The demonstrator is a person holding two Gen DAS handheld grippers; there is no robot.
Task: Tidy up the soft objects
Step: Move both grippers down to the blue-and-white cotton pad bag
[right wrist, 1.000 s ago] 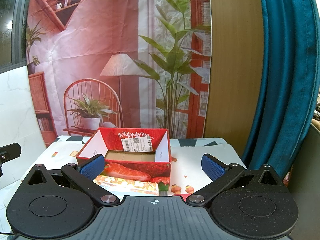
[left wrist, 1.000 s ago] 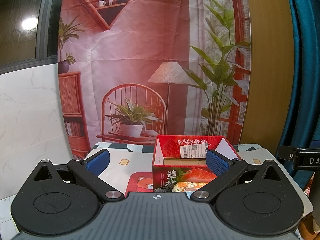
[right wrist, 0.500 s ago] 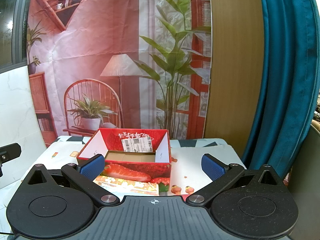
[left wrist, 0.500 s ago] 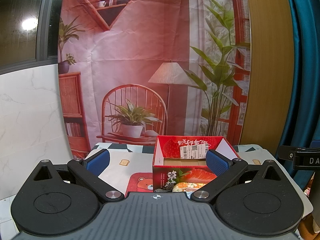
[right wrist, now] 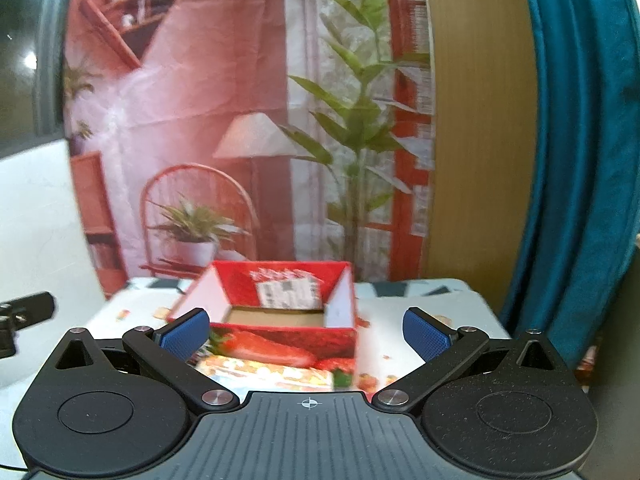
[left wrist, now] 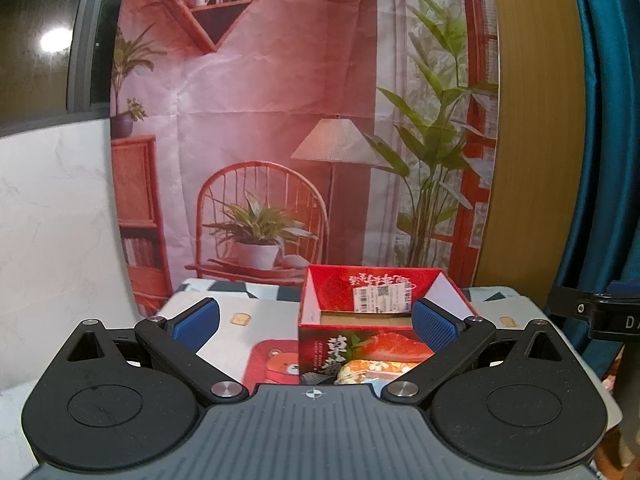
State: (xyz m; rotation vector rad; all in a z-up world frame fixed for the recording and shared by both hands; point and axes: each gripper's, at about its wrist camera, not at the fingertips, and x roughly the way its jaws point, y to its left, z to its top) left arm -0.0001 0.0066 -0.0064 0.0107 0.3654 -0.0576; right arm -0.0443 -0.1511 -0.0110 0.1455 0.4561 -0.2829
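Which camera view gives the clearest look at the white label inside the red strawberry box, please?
The left wrist view: the white label on the back inner wall of the red strawberry box is sharp enough to show its barcode and code square. The right wrist view shows the same label facing the camera, but motion blur smears its print.

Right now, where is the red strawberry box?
The red cardboard strawberry box stands open on the patterned tablecloth, just ahead of both grippers. In the left wrist view it lies right of centre; in the right wrist view, left of centre, before the printed backdrop.
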